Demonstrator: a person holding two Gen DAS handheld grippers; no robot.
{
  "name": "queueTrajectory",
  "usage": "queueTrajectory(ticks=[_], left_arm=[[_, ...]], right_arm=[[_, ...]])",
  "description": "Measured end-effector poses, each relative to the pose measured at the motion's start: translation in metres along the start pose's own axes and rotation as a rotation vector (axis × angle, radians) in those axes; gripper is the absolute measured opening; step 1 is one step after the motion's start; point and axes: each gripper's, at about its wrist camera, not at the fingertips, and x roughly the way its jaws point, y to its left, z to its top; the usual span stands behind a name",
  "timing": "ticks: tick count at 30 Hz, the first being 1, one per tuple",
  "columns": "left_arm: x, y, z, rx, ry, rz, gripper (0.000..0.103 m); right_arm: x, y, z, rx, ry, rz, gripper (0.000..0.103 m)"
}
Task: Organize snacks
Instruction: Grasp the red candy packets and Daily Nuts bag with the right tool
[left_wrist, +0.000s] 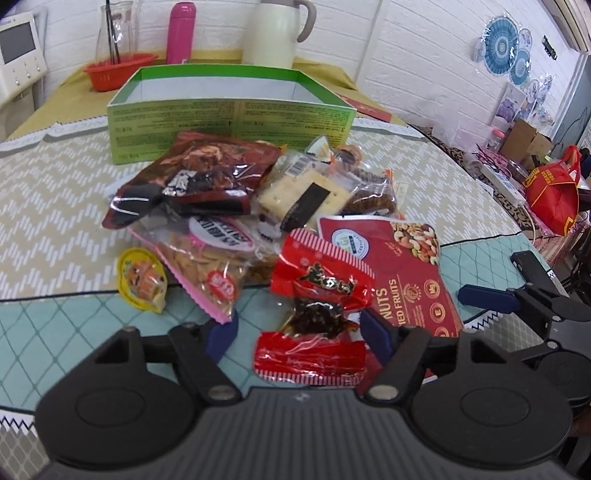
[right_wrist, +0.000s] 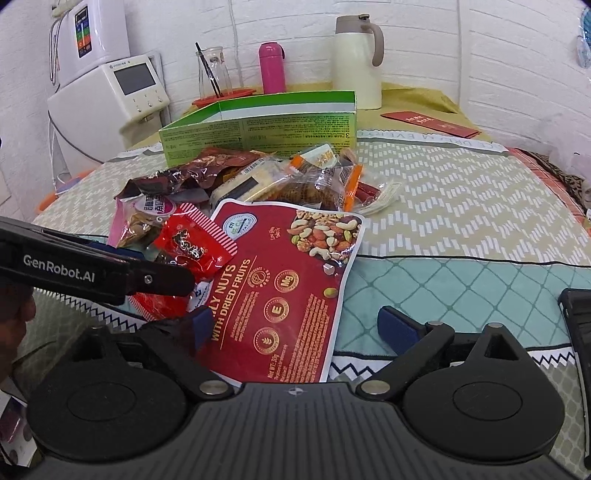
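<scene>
Bare tablecloth (right_wrist: 461, 206) stretches right of snack pile (right_wrist: 258, 192), box (right_wrist: 258, 125) behind.

Home; thermos jug (right_wrist: 357, 62), water dispenser (right_wrist: 122, 92)

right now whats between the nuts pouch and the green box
A heap of snacks: cracker pack and dark red bag lie between nuts pouch and green box, seen in both wrist views.

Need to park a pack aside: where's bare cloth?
Free: right of the nuts pouch, teal and zigzag cloth out to the edge; left of the pile too. Crowded: between green box and both tools.
</scene>
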Motion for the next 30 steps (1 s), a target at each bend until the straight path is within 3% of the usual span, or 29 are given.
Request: queueTrajectory(ticks=[2,10,11,13,14,16,18,19,23,24,25,26,30], left_arm=[[-0.001,0.000,-0.001,0.016,-0.001,-0.035,0.057],[0.001,0.002,0.001,-0.001,-0.004,-0.061,0.054],[0.000,0.001,0.001,-0.003,-0.003,-0.072,0.049],[-0.003,0.001,0.001,-0.003,-0.002,-0.076,0.037],[-0.005,0.001,0.001,0.003,-0.006,-0.080,0.037],[-0.009,0.002,-0.001,-0.005,-0.008,-0.088,0.030],[-0.013,0.004,-0.002,-0.016,-0.014,-0.097,0.012],[-0.015,0.006,-0.002,-0.028,-0.017,-0.101,0.011],[-0.014,0.004,-0.004,-0.021,-0.021,-0.077,0.012],[-0.012,0.004,-0.004,-0.034,-0.017,-0.080,0.021],[-0.011,0.005,-0.004,-0.053,-0.018,-0.083,0.043],[-0.010,0.005,-0.004,-0.066,-0.024,-0.091,0.052],[0.001,0.001,0.001,-0.076,-0.002,-0.110,0.056]], right_arm=[[0.003,-0.001,0.000,-0.011,-0.020,0.019,0.103],[0.006,0.003,0.005,-0.029,-0.031,0.085,0.103],[0.005,0.004,0.005,-0.027,-0.035,0.088,0.099],[-0.002,0.003,0.006,0.002,-0.069,0.058,0.064],[-0.004,-0.001,0.008,0.031,-0.072,0.067,0.057],[-0.008,-0.006,0.009,0.065,-0.082,0.081,0.047],[-0.012,-0.004,0.009,0.053,-0.089,0.062,0.043],[-0.014,-0.002,0.009,0.053,-0.098,0.064,0.041],[-0.021,0.002,0.011,0.028,-0.118,0.056,0.036],[-0.021,0.004,0.011,0.021,-0.117,0.051,0.036],[-0.020,0.004,0.010,0.016,-0.116,0.046,0.036],[-0.020,0.005,0.010,0.011,-0.117,0.044,0.036],[-0.020,0.008,0.010,0.002,-0.113,0.053,0.038]])
